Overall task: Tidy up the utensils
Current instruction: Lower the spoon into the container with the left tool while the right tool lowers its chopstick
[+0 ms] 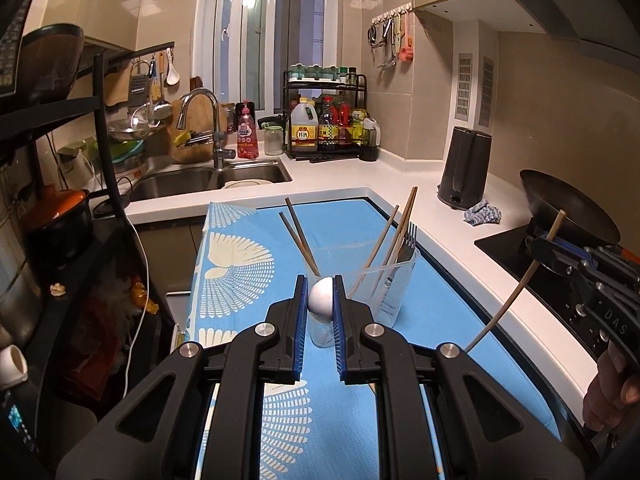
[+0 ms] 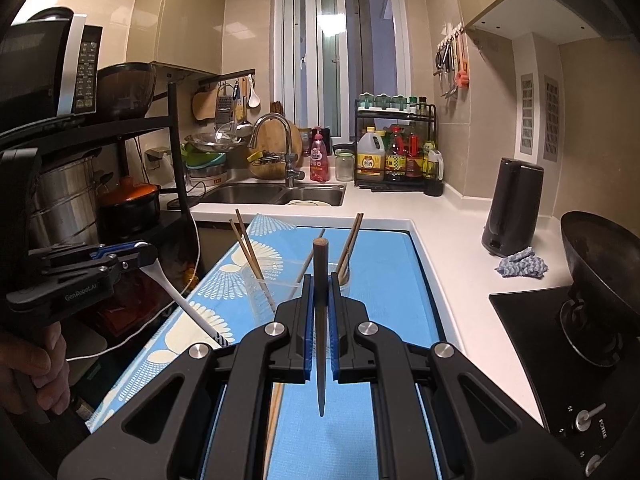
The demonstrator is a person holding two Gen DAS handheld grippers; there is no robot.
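Observation:
My left gripper (image 1: 321,294) is shut on a white spoon (image 1: 320,297), held above the blue mat; the spoon also shows in the right wrist view (image 2: 176,294), handle slanting down. My right gripper (image 2: 319,292) is shut on a single wooden chopstick (image 2: 320,320), which also shows in the left wrist view (image 1: 516,288). A clear glass holder (image 1: 384,280) stands on the mat just beyond both grippers. It holds several chopsticks (image 1: 298,236) and a dark fork (image 1: 407,242). The holder shows behind my right gripper (image 2: 280,284).
The blue patterned mat (image 1: 420,340) covers the counter. A black kettle (image 1: 464,168) and a grey cloth (image 1: 482,212) sit at right. A wok (image 1: 568,208) is on the stove. The sink (image 1: 208,178) and a condiment rack (image 1: 326,120) are at the back.

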